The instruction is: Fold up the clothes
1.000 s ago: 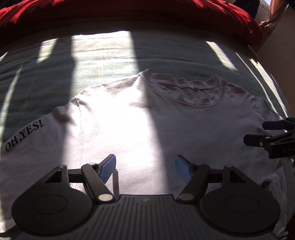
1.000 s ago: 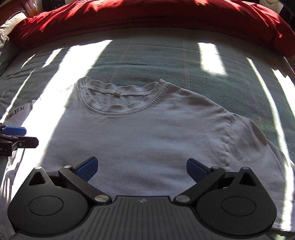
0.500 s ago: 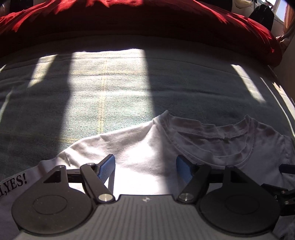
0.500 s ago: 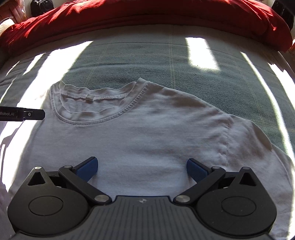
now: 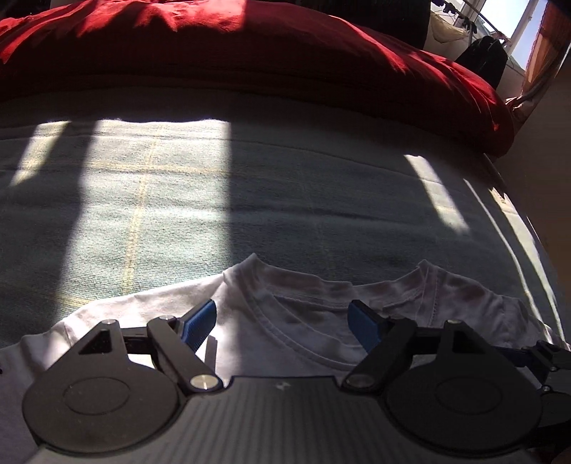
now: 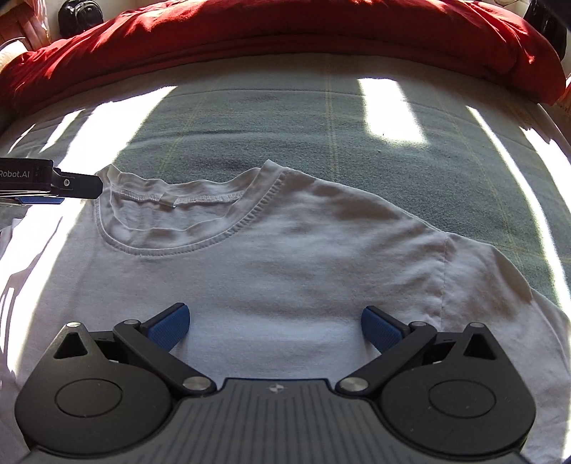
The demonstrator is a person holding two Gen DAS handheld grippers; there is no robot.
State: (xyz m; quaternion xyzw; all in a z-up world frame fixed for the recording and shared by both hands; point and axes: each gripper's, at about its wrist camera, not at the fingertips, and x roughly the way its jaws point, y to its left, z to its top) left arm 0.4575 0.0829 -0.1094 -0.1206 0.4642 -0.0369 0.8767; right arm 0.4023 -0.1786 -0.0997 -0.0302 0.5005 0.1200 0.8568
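Item: white T-shirt (image 6: 285, 271). It lies spread flat, neckline up, on the green checked bedcover (image 6: 357, 117), collar (image 6: 185, 246) toward the red duvet (image 6: 285, 32); the sleeve on your right (image 6: 506, 285) lies out flat. No fold shows in either view.

Item: left gripper (image 5: 283, 321). You hold it low over the shirt beside the collar, pointing toward the duvet; its blue pads (image 5: 200, 323) stand well apart with nothing between them.

Item: right gripper (image 6: 274, 326). You hold it low over the chest cloth, level and facing the collar, fingers spread wide and empty.

Risks, as judged:
- Pinching at the collar may catch only the top layer, since the neck opening separates front from back; the back panel would then stay behind and bunch.
- Uneven grips, one hand by the neck and one on the chest, would probably skew any fold line.
- Hard sun stripes wash out the shirt's left edge in the right view, so you could misjudge where the cloth ends.
- The bedcover is soft; pads pressed down could nip it with the shirt.
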